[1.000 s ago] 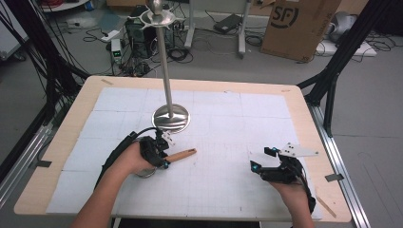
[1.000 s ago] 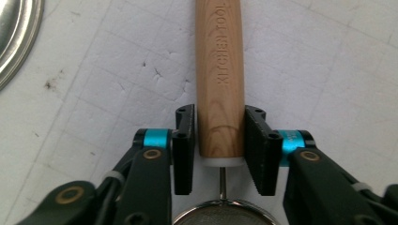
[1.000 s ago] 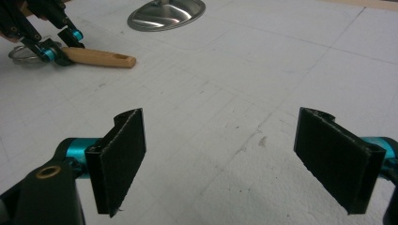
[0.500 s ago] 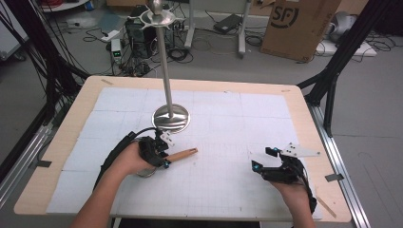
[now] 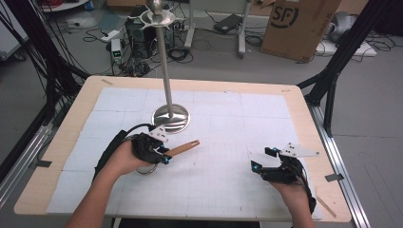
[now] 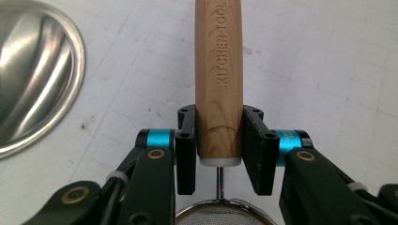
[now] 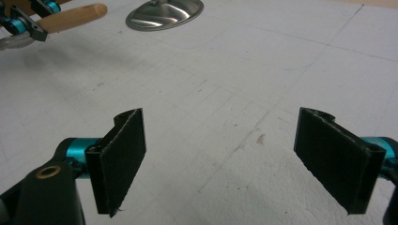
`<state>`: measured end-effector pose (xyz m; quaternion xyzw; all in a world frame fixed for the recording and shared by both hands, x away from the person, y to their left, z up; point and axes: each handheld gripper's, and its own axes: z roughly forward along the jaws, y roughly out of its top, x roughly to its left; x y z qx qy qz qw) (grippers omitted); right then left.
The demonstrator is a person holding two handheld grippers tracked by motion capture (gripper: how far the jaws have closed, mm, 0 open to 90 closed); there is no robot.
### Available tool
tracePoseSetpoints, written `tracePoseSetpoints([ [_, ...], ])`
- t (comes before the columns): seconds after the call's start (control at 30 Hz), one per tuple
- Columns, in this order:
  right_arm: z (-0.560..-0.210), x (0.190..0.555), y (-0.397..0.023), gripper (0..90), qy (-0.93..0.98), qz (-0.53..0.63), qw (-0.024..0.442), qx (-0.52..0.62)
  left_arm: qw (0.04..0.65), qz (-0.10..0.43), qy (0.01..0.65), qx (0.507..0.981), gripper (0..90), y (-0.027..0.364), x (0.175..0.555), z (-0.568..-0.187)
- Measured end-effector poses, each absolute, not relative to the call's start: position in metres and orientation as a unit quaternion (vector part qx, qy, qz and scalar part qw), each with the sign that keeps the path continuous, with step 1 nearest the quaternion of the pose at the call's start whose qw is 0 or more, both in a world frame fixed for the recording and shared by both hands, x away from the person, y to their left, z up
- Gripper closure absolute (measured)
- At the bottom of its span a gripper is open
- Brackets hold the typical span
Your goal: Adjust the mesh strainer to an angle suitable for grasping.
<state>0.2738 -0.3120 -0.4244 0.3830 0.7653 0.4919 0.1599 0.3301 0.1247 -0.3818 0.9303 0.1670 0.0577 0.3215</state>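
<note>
Your left gripper (image 6: 219, 150) is clamped on the wooden handle (image 6: 219, 79) of a strainer (image 6: 220, 216), just in front of the steel stand base (image 5: 171, 118); your right gripper (image 7: 234, 164) gapes wide and empty, well to the right of that base. Both work over a white gridded mat (image 5: 223, 118) on a wooden table (image 5: 304, 102), with cables and a cardboard box (image 5: 297, 26) on the floor beyond. The strainer's mesh is cut off at the bottom edge of the left gripper view.

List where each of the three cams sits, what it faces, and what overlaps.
High view: above the person's side, facing forward and down on the table; forearms, left gripper, right gripper.
Left gripper view: along its jaws, shut on the wooden strainer handle.
Right gripper view: between open jaws, across the mat.
Shared: the stand's steel base.
</note>
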Motion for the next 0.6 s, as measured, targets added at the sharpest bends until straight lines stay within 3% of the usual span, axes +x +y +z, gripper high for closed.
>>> tracePoseSetpoints([
  [0.6, -0.424, 0.274, -0.312, 16.3, 0.766, 0.492, 0.16, 0.382, 0.447, 0.051, 0.183, 0.874, 68.8, 0.149, 0.331, -0.357],
])
